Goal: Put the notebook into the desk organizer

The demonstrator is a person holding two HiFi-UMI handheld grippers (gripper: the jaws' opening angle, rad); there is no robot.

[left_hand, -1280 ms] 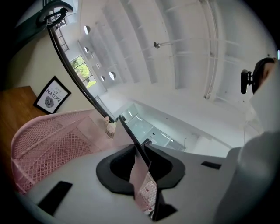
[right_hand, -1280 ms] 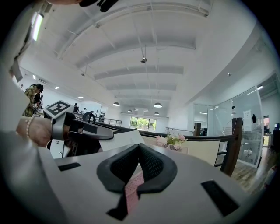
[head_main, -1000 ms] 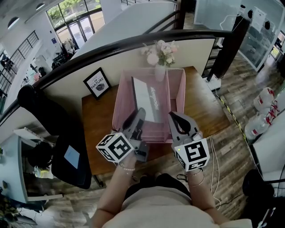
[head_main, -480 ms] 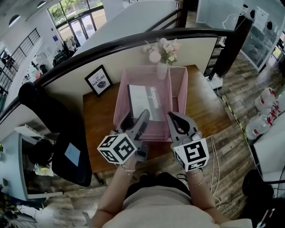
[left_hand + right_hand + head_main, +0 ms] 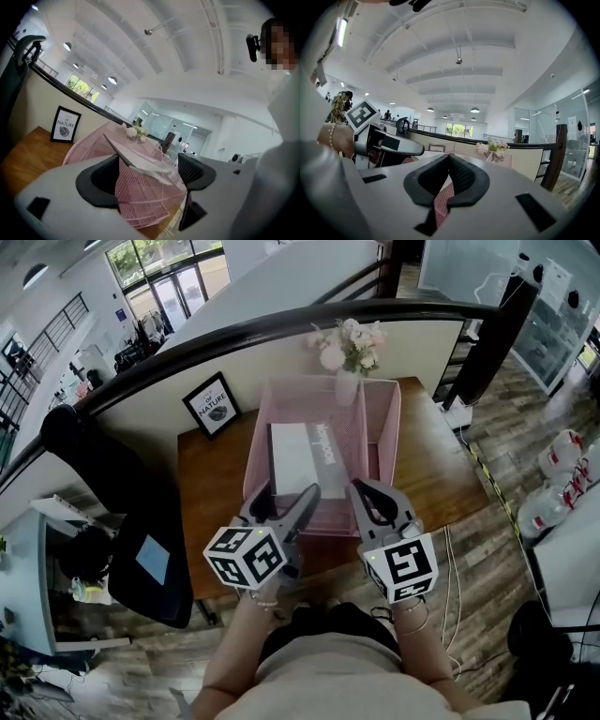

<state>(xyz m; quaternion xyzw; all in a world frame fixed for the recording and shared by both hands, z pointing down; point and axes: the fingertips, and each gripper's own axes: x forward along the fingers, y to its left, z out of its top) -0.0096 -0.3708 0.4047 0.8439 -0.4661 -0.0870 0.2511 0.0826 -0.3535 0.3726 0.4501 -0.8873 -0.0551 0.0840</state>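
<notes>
The notebook (image 5: 306, 456) lies inside the pink mesh desk organizer (image 5: 384, 427), left of its middle, with its long side running away from the person. The organizer stands on the wooden surface (image 5: 211, 474). The left tongs (image 5: 286, 505) hover at the organizer's near wall. Their jaws are opening and stand well apart, with the pads clear of everything. In the left gripper view the near mesh wall fills the gap between them, and the notebook shows just beyond it, looking tilted; whether it lies quite flat I cannot tell. The right tongs (image 5: 375, 504) sit beside the left pair at the organizer's near right corner, apart from the notebook, jaws pressed together on nothing. A framed print (image 5: 210, 405) and a vase of flowers (image 5: 346, 350) stand behind the organizer.
</notes>
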